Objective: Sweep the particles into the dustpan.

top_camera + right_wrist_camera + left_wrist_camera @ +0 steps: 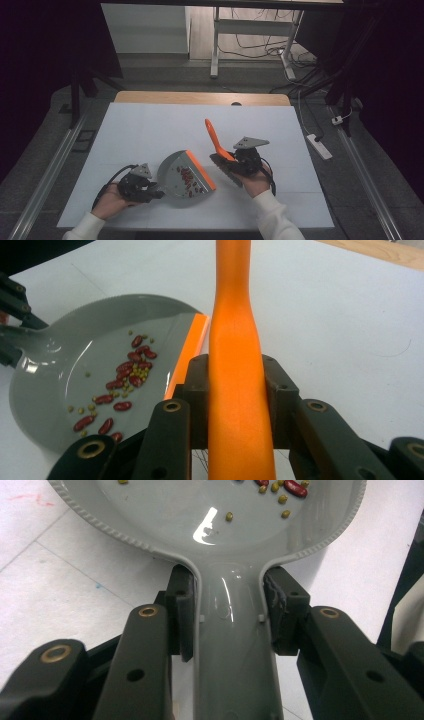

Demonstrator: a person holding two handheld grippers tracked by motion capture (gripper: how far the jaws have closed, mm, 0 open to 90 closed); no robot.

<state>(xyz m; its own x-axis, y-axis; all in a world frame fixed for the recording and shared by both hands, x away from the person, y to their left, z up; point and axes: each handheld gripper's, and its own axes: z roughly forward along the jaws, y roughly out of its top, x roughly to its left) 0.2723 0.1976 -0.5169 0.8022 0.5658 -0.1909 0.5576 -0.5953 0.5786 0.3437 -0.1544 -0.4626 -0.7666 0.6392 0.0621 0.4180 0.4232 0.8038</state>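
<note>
A grey dustpan with an orange front lip lies on the white table, holding red beans and small green ones. My left gripper is shut on the dustpan's handle, one pad on each side. In the left gripper view the pan's bowl spreads out ahead with beans at its far side. My right gripper is shut on the orange handle of a small brush, whose dark bristle head rests just right of the lip. The pan and its beans lie left of that handle.
The white sheet covers a wooden table whose far edge shows. Beyond it stand desk legs and cables on the floor. A white power strip lies on the floor at the right.
</note>
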